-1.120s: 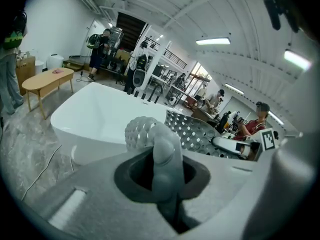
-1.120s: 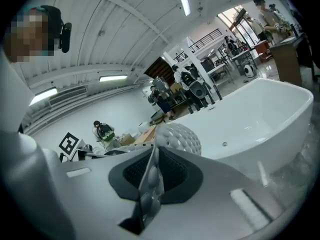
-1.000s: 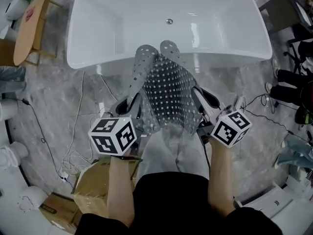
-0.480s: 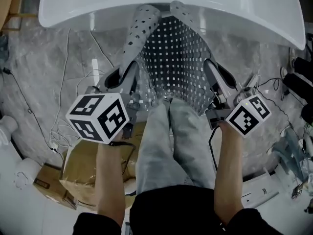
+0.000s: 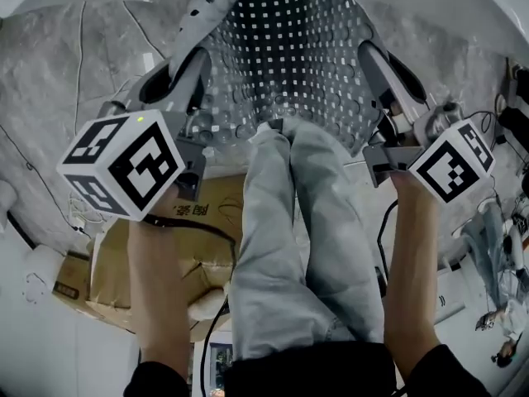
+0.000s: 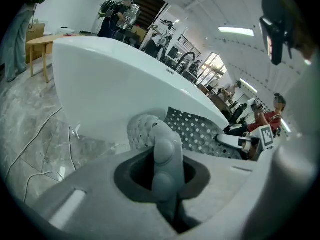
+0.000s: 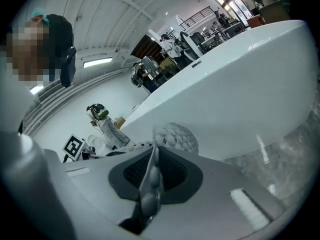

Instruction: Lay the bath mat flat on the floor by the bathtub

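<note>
The grey perforated bath mat point(image 5: 289, 48) hangs stretched between my two grippers, its far end near the white bathtub point(image 5: 488, 2). My left gripper point(image 5: 190, 69) is shut on the mat's left edge, which curls into a roll. My right gripper point(image 5: 378, 63) is shut on the right edge. In the left gripper view a thick fold of mat point(image 6: 167, 151) sits pinched in the left gripper point(image 6: 164, 176), with the bathtub point(image 6: 110, 84) just ahead. In the right gripper view a thin mat edge point(image 7: 152, 176) is clamped in the right gripper point(image 7: 149, 194) below the bathtub point(image 7: 240, 94).
The person's legs in grey jeans point(image 5: 297, 246) stand under the mat's near edge. A cardboard box point(image 5: 116, 263) lies on the marble floor at the left, with white cables point(image 5: 83, 81) beside it. A wooden table point(image 6: 42, 41) stands beyond the tub.
Both grippers have gone forward and down with the mat, which now spreads wider between them. The tub has slid to the top edge of the head view, and the legs fill more of it.
</note>
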`<state>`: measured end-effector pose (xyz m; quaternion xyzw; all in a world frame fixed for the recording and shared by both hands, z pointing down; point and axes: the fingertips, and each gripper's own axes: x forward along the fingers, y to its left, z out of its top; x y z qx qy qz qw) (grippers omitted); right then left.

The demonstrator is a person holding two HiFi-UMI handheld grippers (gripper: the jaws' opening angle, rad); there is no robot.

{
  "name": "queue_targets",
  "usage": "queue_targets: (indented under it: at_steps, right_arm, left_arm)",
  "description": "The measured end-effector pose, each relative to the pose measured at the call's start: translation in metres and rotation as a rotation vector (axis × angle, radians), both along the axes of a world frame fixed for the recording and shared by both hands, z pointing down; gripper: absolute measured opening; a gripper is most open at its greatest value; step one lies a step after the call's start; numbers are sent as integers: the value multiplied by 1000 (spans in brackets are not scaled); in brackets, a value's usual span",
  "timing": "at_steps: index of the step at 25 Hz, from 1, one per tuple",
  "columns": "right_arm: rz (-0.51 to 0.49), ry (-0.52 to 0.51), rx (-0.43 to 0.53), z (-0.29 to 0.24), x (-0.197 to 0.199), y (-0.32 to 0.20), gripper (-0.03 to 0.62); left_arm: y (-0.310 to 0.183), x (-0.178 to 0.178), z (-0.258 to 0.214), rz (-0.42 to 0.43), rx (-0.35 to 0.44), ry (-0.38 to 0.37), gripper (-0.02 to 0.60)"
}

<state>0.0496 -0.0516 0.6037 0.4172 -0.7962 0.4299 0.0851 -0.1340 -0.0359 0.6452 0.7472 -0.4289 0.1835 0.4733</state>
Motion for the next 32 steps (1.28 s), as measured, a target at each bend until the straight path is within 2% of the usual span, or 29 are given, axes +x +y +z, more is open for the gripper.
queue_targets:
  at_steps: [10, 17, 26, 29, 32]
  right_arm:
    - [-15, -9, -8, 18, 10, 8, 24]
    - [-28, 30, 34, 19, 14, 14, 25]
    - [-39, 95, 26, 12, 12, 6, 25]
    - [-31, 94, -13, 1, 25, -5, 25]
    - [-18, 77, -104, -12, 41, -5, 24]
  left_arm:
    - [4, 0, 20, 14, 1, -31, 31]
    - [10, -2, 20, 31, 56, -36, 31]
    - [0, -10, 21, 31, 48, -57, 29]
    - [-11, 1, 7, 33, 16, -73, 29]
    - [-10, 11, -13, 33, -75, -105, 29]
